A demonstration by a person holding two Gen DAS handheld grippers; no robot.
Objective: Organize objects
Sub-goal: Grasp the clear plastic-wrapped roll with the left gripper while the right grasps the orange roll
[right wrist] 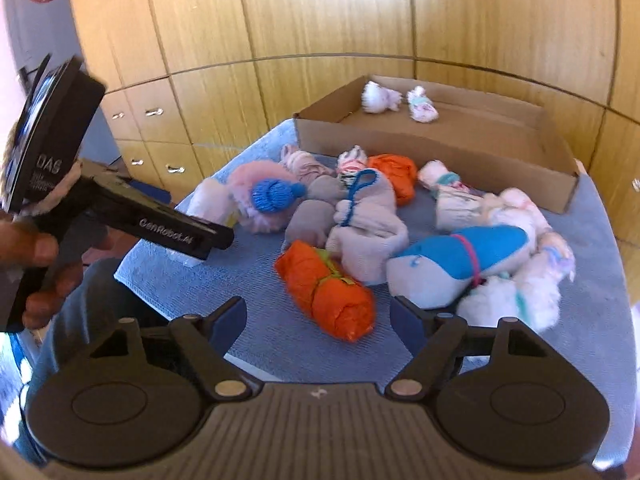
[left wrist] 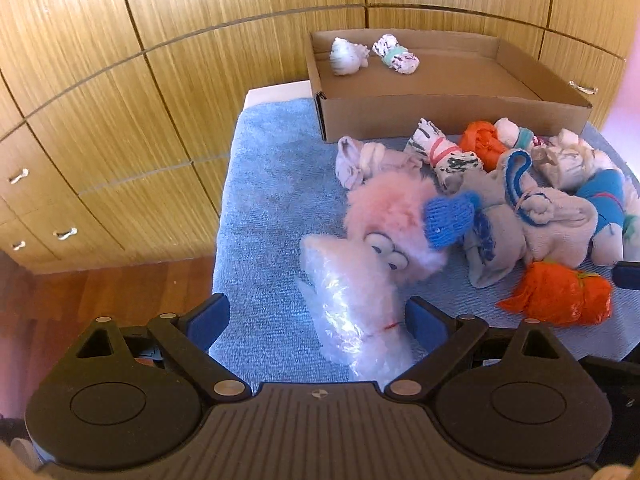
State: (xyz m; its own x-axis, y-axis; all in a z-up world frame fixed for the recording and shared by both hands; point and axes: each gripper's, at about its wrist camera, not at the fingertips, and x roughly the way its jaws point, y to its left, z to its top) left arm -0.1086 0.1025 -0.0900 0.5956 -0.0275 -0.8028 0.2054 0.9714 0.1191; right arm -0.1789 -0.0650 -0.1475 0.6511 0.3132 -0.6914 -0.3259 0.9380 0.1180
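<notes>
Left gripper (left wrist: 316, 320), jaws wide apart, straddles the near end of a clear plastic bundle (left wrist: 352, 308) tied with red thread; the pads do not press it. Right gripper (right wrist: 318, 320), jaws also apart and holding nothing, hovers at an orange bundle (right wrist: 328, 292) lying on the blue towel (right wrist: 248, 264) that covers the tabletop. Behind: a fluffy pink toy (left wrist: 394, 220) with a blue knitted cap (left wrist: 450, 216), grey socks (right wrist: 368, 228), a blue-and-white bundle (right wrist: 460, 264) and a second orange bundle (right wrist: 392, 174). The cardboard box (left wrist: 440, 114) at the far edge holds two white bundles (left wrist: 348, 56), possibly rolled socks.
</notes>
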